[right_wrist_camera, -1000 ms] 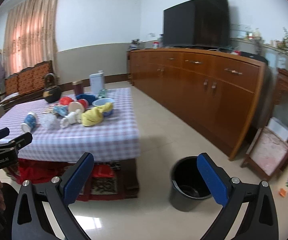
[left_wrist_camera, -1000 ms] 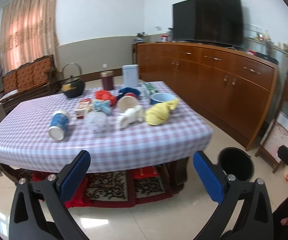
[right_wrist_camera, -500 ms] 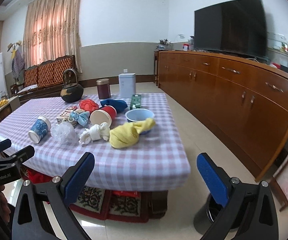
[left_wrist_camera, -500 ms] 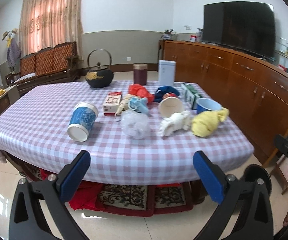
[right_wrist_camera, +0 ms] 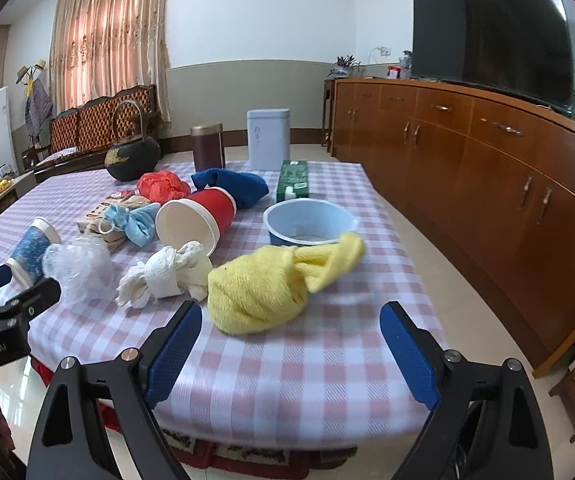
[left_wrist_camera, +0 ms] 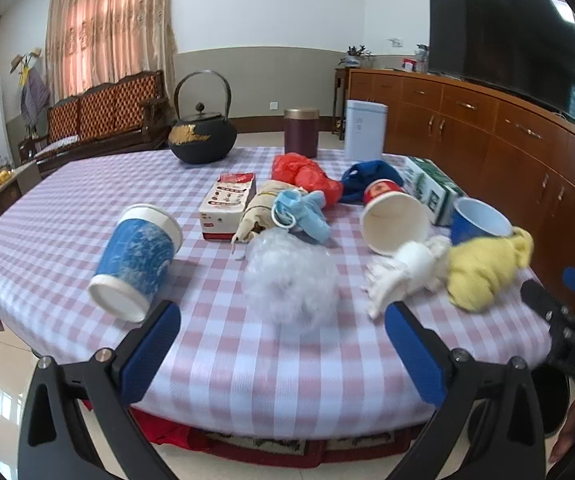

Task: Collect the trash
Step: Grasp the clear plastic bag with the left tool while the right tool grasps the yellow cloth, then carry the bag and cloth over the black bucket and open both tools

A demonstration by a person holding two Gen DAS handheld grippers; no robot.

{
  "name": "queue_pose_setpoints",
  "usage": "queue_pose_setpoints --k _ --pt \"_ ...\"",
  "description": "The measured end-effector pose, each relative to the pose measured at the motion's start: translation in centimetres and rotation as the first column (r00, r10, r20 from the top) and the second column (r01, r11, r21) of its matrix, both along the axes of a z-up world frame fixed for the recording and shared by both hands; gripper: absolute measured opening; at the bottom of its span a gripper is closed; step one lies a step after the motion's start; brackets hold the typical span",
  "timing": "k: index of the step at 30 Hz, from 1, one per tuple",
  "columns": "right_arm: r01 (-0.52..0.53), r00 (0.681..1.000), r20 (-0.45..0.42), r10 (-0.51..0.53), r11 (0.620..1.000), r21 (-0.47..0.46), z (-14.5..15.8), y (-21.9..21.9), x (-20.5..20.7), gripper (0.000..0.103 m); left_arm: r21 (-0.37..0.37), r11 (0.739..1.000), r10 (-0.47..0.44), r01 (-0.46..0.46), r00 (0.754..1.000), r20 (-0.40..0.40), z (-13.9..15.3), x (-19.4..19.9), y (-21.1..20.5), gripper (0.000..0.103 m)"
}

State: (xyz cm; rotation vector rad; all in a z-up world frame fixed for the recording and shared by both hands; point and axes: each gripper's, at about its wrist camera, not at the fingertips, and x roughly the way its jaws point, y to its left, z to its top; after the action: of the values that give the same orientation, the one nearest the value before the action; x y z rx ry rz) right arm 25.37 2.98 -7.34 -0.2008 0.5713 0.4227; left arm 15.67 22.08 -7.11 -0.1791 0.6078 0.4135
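Left wrist view shows the checked table (left_wrist_camera: 47, 216) from its near edge, with the left gripper (left_wrist_camera: 281, 344) hovering just short of it, jaws wide apart and holding nothing; going left to right across the cloth, a blue paper cup (left_wrist_camera: 137, 258) lies tipped on its side, then a red-and-white carton (left_wrist_camera: 227, 204) beside a tan bundle and a crumpled blue face mask (left_wrist_camera: 301, 210), then a clear plastic wad (left_wrist_camera: 291, 280) nearly centred between the fingers, then a red paper cup (left_wrist_camera: 393, 220) on its side, a knotted white tissue (left_wrist_camera: 407, 274), a yellow cloth (left_wrist_camera: 483, 270) and a blue bowl (left_wrist_camera: 475, 220); a black kettle (left_wrist_camera: 201, 140) and two canisters stand at the far side.

Right wrist view has the right gripper (right_wrist_camera: 291, 348) likewise spread open and empty, lined up near the yellow cloth (right_wrist_camera: 271, 286), with the white tissue (right_wrist_camera: 165, 276) to its left; the other gripper shows at the left border.

Risks, as I judge them: the plastic wad is light and springy, so a shallow pinch may let it slip or skid toward the tissue; the tipped cups could roll if nudged; the fingers may snag the tablecloth and drag the clutter; cloth and bowl may not be trash at all, so a hasty grab could take the wrong thing.
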Motion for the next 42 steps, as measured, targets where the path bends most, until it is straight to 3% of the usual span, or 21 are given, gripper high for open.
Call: queue_pose_setpoints --k 9,11,12,13,16,18,21,31,42 --pt "0.003 0.998 -0.064 -0.002 1.0 0.013 -2.5 2.4 3.8 0.09 -0.034 0.999 0.002 -0.003 0.999 -0.033 -1.8 3.4 1.9 0.1" --pt "-0.002 0.997 -0.076 0.003 1.0 0.017 -2.7 2.6 4.1 0.085 -0.045 0.999 -0.009 0.007 0.999 -0.037 -2.2 3.8 1.9 0.092" --pt "-0.01 0.997 -0.082 0.011 1.0 0.02 -2.8 2.6 4.1 0.08 -0.058 0.998 -0.019 0.017 0.999 -0.04 -2.4 3.9 2.0 0.087" --pt "-0.018 0.996 -0.09 0.021 1.0 0.024 -2.9 2.7 4.3 0.068 -0.069 0.997 -0.027 0.024 0.999 -0.041 -2.6 4.0 2.1 0.082" --pt "-0.031 0.995 -0.094 0.034 0.999 0.032 -3.0 2.9 4.2 0.057 -0.092 0.995 -0.042 0.038 0.998 -0.043 -2.9 3.9 2.2 0.069" --pt "-0.037 0.995 -0.096 0.041 0.998 0.046 -2.8 2.7 4.0 0.048 -0.11 0.993 -0.053 0.048 0.998 -0.039 -2.9 3.9 2.4 0.049" --pt "-0.045 0.995 -0.09 0.05 0.998 0.053 -2.5 2.5 3.6 0.038 -0.117 0.991 -0.062 0.059 0.998 -0.023 -2.4 3.4 2.4 0.043" --pt "-0.059 0.998 0.013 0.058 0.996 0.071 0.6 0.9 0.3 0.035 -0.07 0.996 -0.06 0.063 0.997 0.044 0.8 0.6 1.8 0.041" --pt "0.038 0.994 0.1 -0.048 0.994 0.099 5.0 -6.5 -3.6 0.035 -0.053 0.979 -0.189 0.195 0.976 0.109 4.1 -0.6 -4.4 0.041"
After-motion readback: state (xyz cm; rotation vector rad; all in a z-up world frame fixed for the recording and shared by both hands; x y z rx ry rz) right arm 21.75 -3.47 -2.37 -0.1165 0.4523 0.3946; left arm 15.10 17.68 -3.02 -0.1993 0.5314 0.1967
